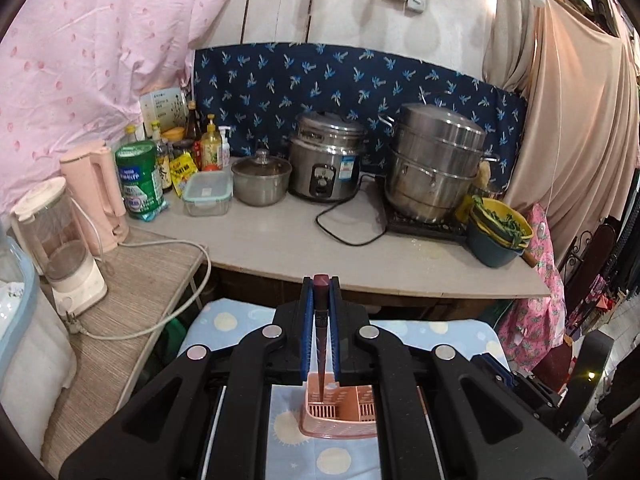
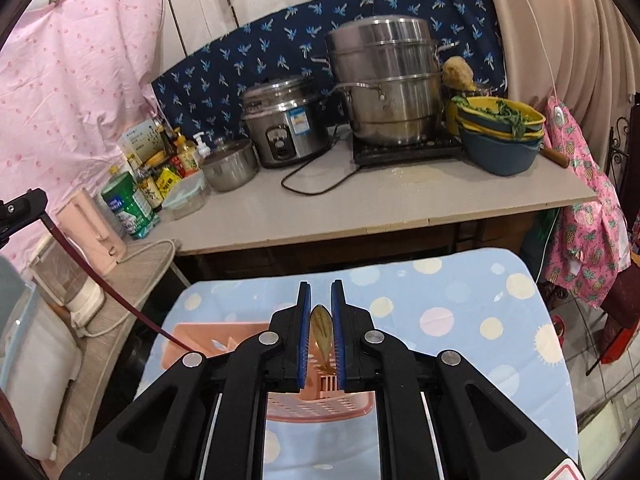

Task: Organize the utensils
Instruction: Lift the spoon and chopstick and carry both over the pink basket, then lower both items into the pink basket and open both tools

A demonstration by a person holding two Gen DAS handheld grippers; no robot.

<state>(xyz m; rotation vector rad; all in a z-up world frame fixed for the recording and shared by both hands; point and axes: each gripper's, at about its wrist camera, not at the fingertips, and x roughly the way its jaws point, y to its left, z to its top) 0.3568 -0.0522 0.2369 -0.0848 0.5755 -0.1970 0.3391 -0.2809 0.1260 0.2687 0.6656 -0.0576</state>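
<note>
My left gripper point(image 1: 321, 280) is shut on a dark maroon chopstick point(image 1: 321, 320). The stick slants down, and its thin end reaches the pink slotted utensil basket point(image 1: 340, 416) below. My right gripper point(image 2: 320, 286) is shut on a golden spoon point(image 2: 321, 328). The spoon's bowl sits between the blue pads and its handle runs down toward the same basket point(image 2: 208, 336). In the right wrist view the left gripper point(image 2: 20, 208) shows at the left edge, and the chopstick point(image 2: 100, 280) stretches from it to the basket. The basket stands on a table covered with a blue dotted cloth point(image 2: 440, 300).
Behind the table runs a grey counter point(image 2: 360, 204) holding a rice cooker point(image 2: 280, 120), a stacked steel steamer point(image 2: 384, 80), a small lidded pot point(image 2: 230, 166), bottles and stacked basins point(image 2: 500, 136). On a side table at the left stand a pink kettle point(image 1: 96, 192) and a blender point(image 1: 60, 240).
</note>
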